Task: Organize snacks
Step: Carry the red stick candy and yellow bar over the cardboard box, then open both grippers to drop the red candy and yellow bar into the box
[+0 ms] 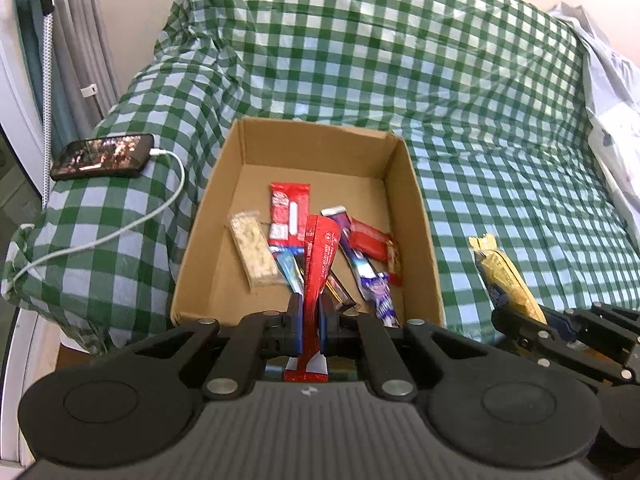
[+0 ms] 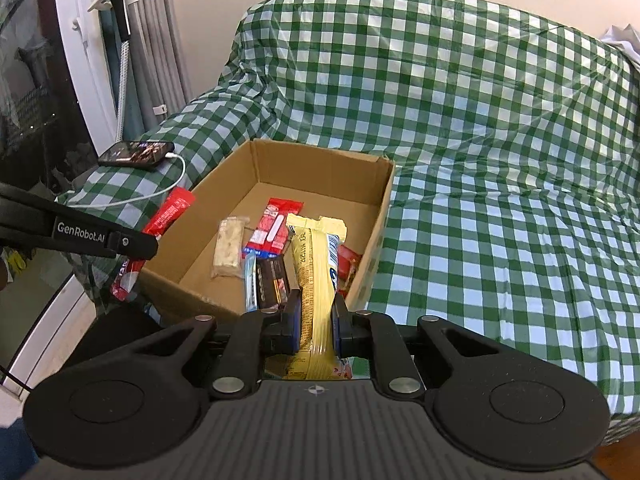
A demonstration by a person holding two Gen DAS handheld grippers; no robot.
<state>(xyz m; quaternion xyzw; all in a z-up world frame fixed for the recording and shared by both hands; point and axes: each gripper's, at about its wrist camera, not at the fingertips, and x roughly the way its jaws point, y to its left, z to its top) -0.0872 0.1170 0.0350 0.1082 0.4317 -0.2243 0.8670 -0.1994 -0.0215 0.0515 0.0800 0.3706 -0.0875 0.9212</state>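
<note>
Cardboard: brown open box sits on the green-checked cloth, and it's my drop target.
In the box: several bars already down, I can make out a pale nougat-looking bar, a red wrapper, a purple one, a dark one in the right view.
Left claw: my left gripper is pinching a red packet, held over the box's near edge.
Right claw: my right gripper is clamped on a yellow bar, just at the box's near right corner.
Progress: I'd call it most of the way; no loose snacks show on the cloth, so these two look like the last drops.
Writing: "GenRobot.AI" reads clearly on the left gripper's arm in the right view; wrapper print is too small or skewed for me to read.
Off to the side: a phone charging on a white cable.
</note>
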